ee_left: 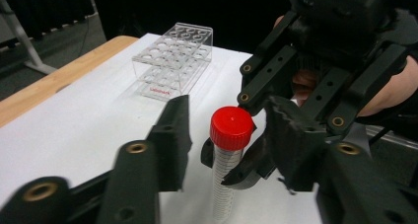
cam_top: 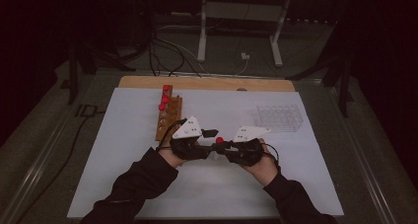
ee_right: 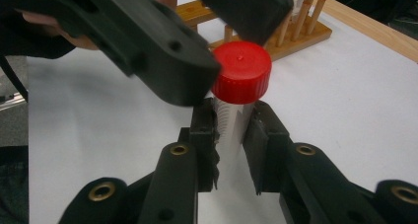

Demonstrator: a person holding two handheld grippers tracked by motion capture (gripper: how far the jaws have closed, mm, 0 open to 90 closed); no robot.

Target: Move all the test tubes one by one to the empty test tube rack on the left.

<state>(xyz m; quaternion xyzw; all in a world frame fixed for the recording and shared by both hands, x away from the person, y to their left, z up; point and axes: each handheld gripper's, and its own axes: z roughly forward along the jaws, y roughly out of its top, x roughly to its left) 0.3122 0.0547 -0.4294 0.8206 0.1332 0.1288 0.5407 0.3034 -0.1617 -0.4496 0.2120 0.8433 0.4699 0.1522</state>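
"Where's the tube point(ee_right: 231, 120)?"

"Above the tabletop point(cam_top: 123, 150), upright between both hands. The right gripper point(ee_right: 230, 135) has its fingers clamped on the clear body. The left gripper point(ee_left: 224, 135) straddles the red cap point(ee_left: 231, 127), fingers narrowed around it, not yet pressing."

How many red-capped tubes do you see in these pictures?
3. One tube is clamped upright between the two grippers near the table's middle; two red caps stand in the wooden rack at the far left. More may be hidden in this dim light.
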